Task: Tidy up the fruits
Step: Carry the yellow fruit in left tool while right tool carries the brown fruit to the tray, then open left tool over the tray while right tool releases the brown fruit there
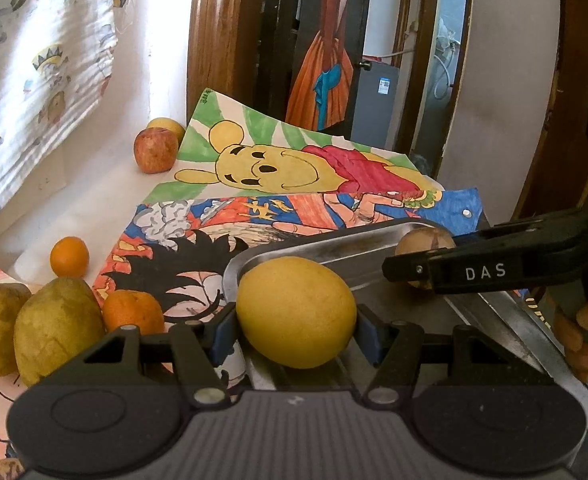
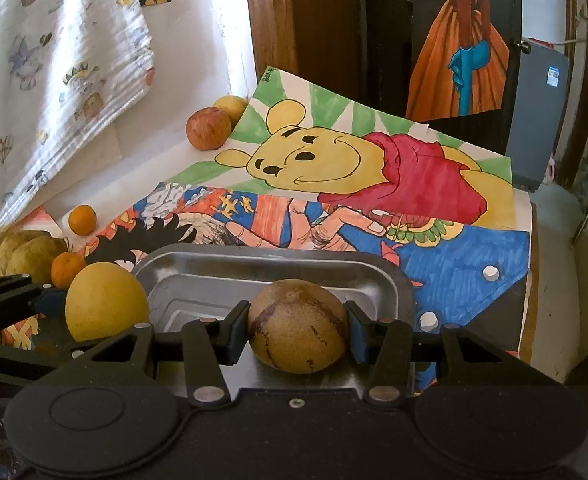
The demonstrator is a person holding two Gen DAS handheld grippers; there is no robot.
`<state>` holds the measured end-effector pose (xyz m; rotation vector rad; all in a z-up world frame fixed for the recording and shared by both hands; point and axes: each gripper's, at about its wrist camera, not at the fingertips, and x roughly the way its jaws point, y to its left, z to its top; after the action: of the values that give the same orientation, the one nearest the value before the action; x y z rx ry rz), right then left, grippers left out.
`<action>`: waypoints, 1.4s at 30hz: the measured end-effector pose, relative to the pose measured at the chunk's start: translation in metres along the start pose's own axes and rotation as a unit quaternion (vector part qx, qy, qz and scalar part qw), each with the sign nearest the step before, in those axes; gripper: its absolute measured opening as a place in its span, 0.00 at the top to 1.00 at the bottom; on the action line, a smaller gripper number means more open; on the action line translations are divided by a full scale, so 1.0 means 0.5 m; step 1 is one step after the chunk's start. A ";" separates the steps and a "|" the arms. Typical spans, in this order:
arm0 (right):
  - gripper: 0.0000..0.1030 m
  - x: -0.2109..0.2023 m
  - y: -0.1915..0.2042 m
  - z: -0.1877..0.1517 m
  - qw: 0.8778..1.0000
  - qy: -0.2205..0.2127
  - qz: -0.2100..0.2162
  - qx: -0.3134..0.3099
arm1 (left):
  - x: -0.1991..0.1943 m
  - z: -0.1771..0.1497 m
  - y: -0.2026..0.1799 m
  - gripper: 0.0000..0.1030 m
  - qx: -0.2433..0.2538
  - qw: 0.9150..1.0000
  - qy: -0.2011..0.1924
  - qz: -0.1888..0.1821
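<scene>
My left tongs point(image 1: 295, 326) clamp a yellow fruit point(image 1: 295, 312) at the tray's point(image 2: 198, 270) left rim, and my right tongs point(image 2: 297, 326) clamp a brown fruit point(image 2: 297, 324) over the tray. Both are round, so either could roll out on release. I cannot see the tray's near edge.

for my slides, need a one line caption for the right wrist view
Right gripper holds a brown-streaked fruit over a metal tray.
</scene>
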<state>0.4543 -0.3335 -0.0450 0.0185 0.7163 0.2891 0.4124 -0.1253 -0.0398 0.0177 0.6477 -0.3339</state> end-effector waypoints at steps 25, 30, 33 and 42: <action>0.21 -0.215 0.050 -0.013 0.998 -0.066 0.010 0.002 | -0.253 -0.010 0.002 0.01 -0.085 0.993 -0.074 0.029; 0.11 -0.290 0.088 -0.032 0.996 -0.089 0.010 -0.011 | -0.323 -0.026 0.005 0.00 -0.102 0.990 -0.090 0.044; 0.06 -0.336 0.117 -0.048 0.995 -0.097 0.012 -0.015 | -0.361 -0.042 0.006 0.00 -0.104 0.988 -0.095 0.054; 0.01 -0.450 0.216 -0.122 0.995 -0.100 0.010 -0.021 | -0.461 -0.118 0.023 0.00 -0.113 0.986 -0.088 0.087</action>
<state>0.2261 -0.2948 0.0662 0.0154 0.5121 0.3164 0.2090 -0.0381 0.0491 -0.1697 0.5007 -0.0914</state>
